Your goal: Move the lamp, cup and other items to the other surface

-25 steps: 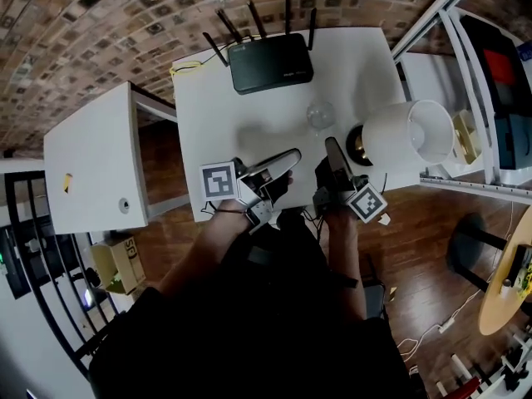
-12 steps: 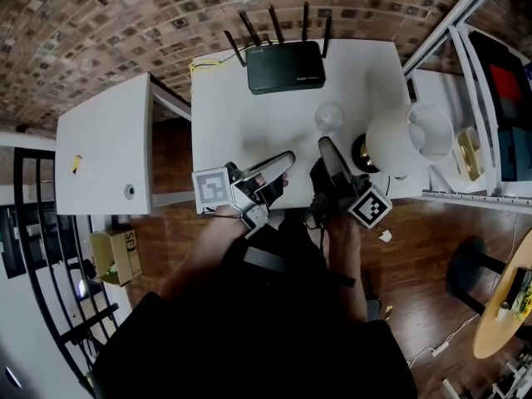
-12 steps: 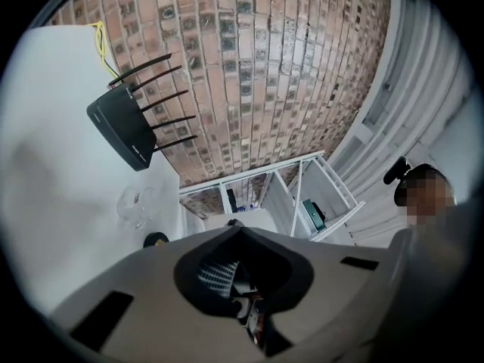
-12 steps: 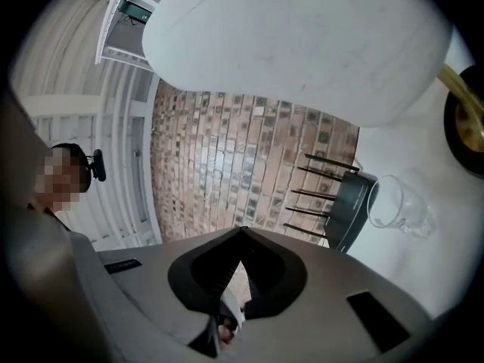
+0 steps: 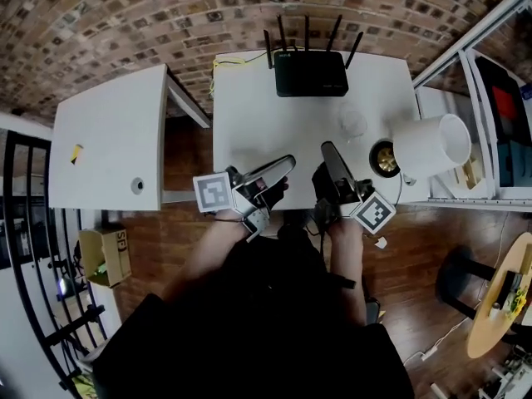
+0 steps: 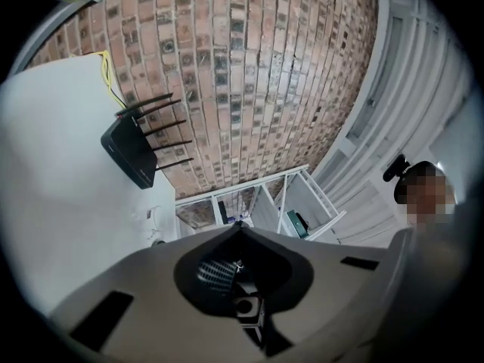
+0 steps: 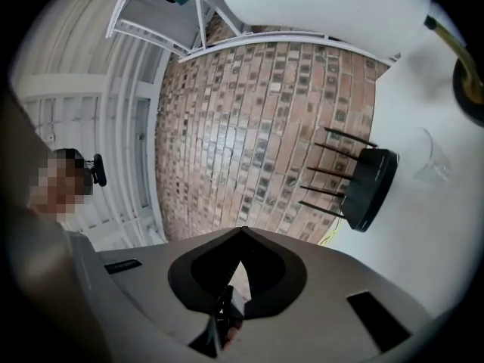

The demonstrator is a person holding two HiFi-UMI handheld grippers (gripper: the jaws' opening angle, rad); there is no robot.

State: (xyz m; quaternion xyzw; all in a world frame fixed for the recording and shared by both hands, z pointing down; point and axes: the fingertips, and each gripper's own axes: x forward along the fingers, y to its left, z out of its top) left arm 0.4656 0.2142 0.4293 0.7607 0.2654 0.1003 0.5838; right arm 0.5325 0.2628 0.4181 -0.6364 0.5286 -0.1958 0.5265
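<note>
A white-shaded lamp with a brass base stands at the right end of the white table. Beside it is a clear glass cup, and a black router sits at the far edge. My left gripper and right gripper hover over the table's near edge, both shut and empty. The right gripper view shows the lamp shade, the cup and the router beyond the right gripper. The left gripper points past the router.
A second white surface stands to the left across a gap. A yellow cable hangs behind the table. White shelving is at the right, a cardboard box on the wooden floor at the left. A brick wall backs the scene.
Both grippers have shifted left along the table's near edge, away from the lamp. Both stay shut and empty. Lamp, cup and router have not moved on the table.
</note>
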